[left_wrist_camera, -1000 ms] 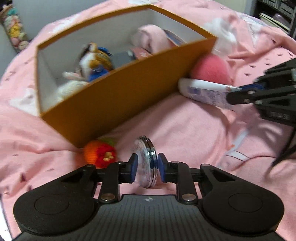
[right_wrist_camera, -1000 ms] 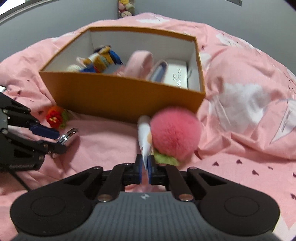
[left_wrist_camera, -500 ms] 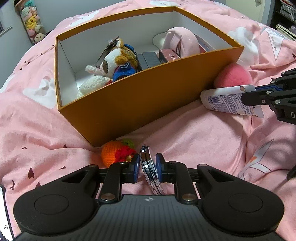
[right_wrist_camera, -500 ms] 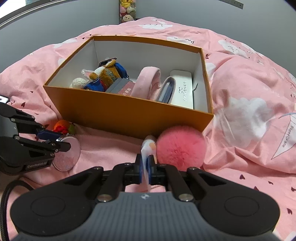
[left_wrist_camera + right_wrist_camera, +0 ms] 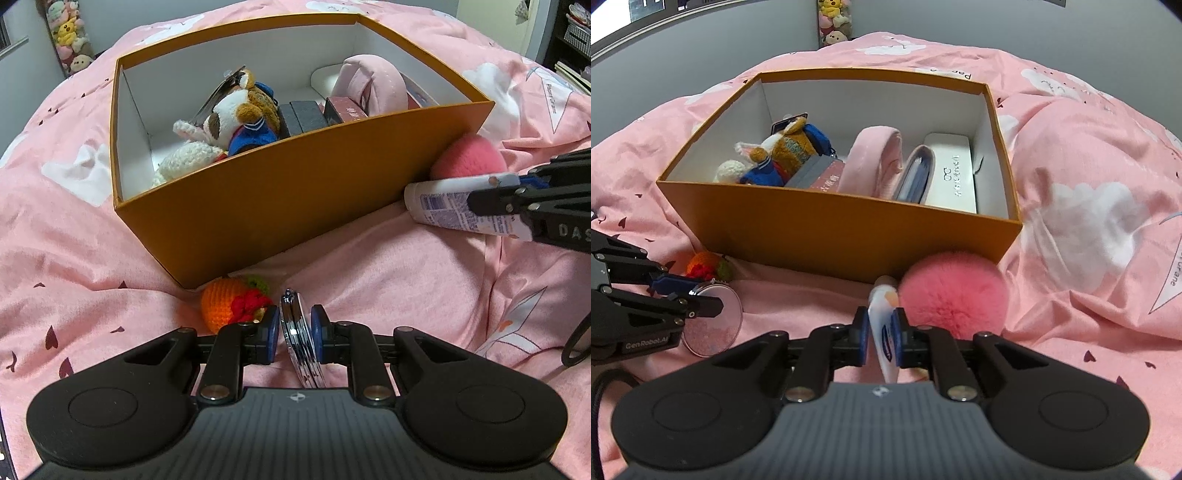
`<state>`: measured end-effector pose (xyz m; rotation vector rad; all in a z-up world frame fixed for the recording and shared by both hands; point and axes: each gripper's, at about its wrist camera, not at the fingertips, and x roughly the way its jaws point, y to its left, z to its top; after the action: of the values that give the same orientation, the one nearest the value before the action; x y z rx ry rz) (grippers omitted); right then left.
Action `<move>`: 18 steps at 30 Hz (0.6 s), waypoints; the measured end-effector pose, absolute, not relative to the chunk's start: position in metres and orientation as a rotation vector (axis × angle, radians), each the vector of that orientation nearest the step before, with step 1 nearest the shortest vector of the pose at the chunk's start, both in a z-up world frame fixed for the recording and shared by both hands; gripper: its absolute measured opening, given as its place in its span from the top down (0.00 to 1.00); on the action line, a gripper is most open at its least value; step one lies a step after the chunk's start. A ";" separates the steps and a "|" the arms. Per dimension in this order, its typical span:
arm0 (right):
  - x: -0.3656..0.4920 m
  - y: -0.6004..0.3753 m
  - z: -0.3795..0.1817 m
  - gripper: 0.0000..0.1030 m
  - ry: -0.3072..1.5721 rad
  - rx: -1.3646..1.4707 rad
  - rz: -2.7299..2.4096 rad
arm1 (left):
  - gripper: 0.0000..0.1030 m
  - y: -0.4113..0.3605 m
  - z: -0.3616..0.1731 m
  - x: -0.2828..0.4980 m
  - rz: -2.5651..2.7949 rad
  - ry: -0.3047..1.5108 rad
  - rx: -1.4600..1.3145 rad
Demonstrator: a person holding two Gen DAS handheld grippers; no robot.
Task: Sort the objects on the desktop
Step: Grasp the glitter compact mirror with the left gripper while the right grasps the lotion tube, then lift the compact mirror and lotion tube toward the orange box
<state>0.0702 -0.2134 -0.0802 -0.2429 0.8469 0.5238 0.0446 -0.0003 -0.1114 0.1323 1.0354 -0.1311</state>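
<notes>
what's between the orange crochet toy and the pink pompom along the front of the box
Only bare pink bedding along the box front, from the crochet toy to the pompom, except the tube tip beside the pompom; the right wrist view shows it.

A: Any room ahead of the left gripper (image 5: 293,328)?

B: Barely. The tall orange cardboard box (image 5: 295,206) walls off the front, and a crocheted orange fruit toy (image 5: 225,306) sits just left of its fingertips.

A: And the right gripper (image 5: 881,326)?

B: Same box wall ahead, with a fluffy pink pompom (image 5: 953,295) just right of it. The pink bedspread (image 5: 1089,295) further right is open.
</notes>
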 end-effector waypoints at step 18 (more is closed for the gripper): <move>0.058 -0.213 -0.068 0.87 0.897 -0.248 0.591 | 0.80 0.000 -0.114 0.047 -0.130 1.037 0.139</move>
<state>0.0585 -0.2134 -0.0680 -0.2483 0.8966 0.5914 0.0472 -0.0005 -0.1135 0.1390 1.0373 -0.1300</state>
